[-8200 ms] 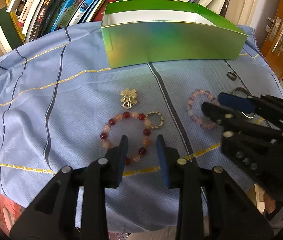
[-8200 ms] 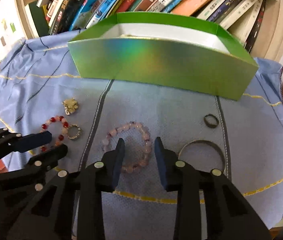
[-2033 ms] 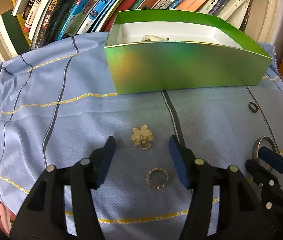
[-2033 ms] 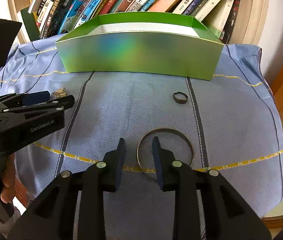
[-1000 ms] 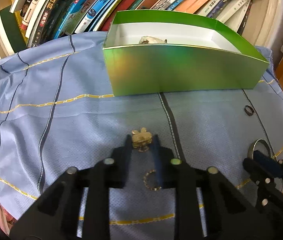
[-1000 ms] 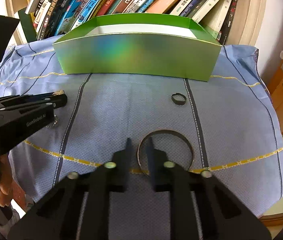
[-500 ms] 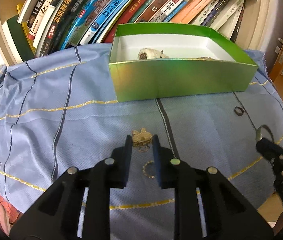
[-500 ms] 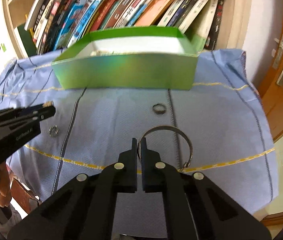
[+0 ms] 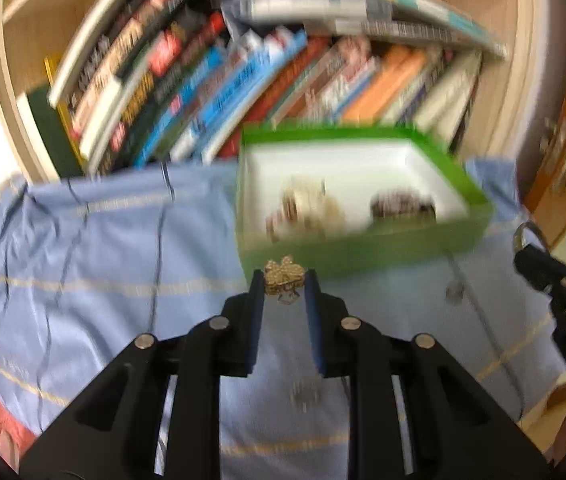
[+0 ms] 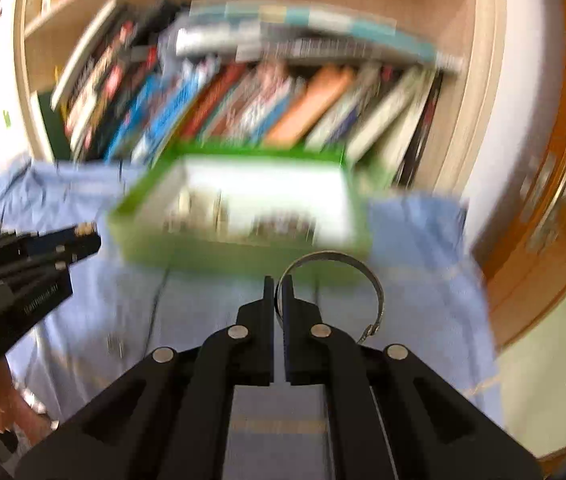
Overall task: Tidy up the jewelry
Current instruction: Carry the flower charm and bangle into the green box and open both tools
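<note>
My left gripper is shut on a gold flower brooch and holds it up in front of the green box. My right gripper is shut on a silver bangle, lifted above the blue cloth near the green box. The box has a white inside and holds blurred beaded bracelets. The right gripper with the bangle shows at the right edge of the left wrist view. The left gripper shows at the left of the right wrist view.
A small beaded ring and a dark ring lie on the blue cloth. A bookshelf with leaning books stands right behind the box. A wooden door is at the right.
Both grippers have closed on their pieces and lifted them off the cloth toward the green box. The views are now blurred by motion.
</note>
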### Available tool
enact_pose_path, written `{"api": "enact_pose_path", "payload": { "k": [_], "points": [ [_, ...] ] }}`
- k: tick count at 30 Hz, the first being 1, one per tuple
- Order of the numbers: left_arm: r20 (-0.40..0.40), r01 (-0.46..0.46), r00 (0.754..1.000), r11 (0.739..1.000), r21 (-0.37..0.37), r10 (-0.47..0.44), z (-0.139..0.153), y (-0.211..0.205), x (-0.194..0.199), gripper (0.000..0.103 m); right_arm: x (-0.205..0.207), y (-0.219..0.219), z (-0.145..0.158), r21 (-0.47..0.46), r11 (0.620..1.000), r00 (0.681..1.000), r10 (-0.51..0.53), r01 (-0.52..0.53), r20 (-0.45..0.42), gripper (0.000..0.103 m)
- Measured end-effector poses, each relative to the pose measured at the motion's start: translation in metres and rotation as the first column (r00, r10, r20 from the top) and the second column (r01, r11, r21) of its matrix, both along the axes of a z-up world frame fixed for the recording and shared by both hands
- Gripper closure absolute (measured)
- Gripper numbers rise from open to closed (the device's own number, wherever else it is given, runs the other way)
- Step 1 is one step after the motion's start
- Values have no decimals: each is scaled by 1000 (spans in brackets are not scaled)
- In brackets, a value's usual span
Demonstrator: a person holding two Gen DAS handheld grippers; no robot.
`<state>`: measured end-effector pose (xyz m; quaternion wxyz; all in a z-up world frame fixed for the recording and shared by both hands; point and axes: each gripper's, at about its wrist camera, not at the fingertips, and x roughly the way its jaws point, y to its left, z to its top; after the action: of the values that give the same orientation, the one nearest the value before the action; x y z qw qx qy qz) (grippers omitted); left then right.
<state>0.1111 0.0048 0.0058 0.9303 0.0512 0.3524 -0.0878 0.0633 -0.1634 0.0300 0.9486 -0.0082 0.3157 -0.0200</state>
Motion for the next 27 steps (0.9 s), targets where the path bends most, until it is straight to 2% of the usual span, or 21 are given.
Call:
{"api": "enact_pose_path", "payload": {
  "k": [4,6,8,10,13,17,18,20,21,22,24,25,27],
  "points": [
    [46,5,999,999,-48,-3,36,-2,31,82,35,-12,39,49,999,997,18,-21,69,99],
    [52,4,999,999,-44,-1,49,-9,54,82,64,-17,42,78,997,999,26,-29,40,99],
    [34,18,999,999,-47,-16,51,-16,74,82,94,-20,32,80,997,1000,19,-18,-9,99],
    [-4,15,1000,1000,-27,-15,42,-28,97,82,117,-19,12,69,998,998,6,-2,-64,99],
    [-73,14,997,1000,15,-13,12,-45,124,82,146,-18,-27,5,999,987,-53,54,-150,99],
    [-154,18,988,998,57,-9,-25,-58,144,82,165,-25,-62,35,999,967,-24,34,-252,99],
    [-165,17,986,998,60,-7,-29,-59,146,81,164,-27,-63,25,999,966,-32,39,-256,96],
    [-170,4,985,998,64,7,-33,-56,149,69,152,-31,-54,16,999,974,-36,41,-226,88],
    [-153,-5,988,998,61,14,-30,-53,146,47,144,-33,-49,27,999,978,-28,34,-206,77],
    [-132,-12,991,998,57,19,-26,-49,142,32,130,-37,-40,45,999,985,-18,26,-172,64],
    [-59,-27,998,998,64,31,-11,-39,120,31,94,-45,-24,77,997,995,-23,31,-98,54],
    [-43,-39,998,997,73,42,-6,-34,110,31,78,-51,-20,80,996,996,-29,36,-82,52],
    [-14,-64,998,996,68,65,0,-17,81,27,50,-64,-26,101,994,995,-34,43,-91,50]
  ]
}}
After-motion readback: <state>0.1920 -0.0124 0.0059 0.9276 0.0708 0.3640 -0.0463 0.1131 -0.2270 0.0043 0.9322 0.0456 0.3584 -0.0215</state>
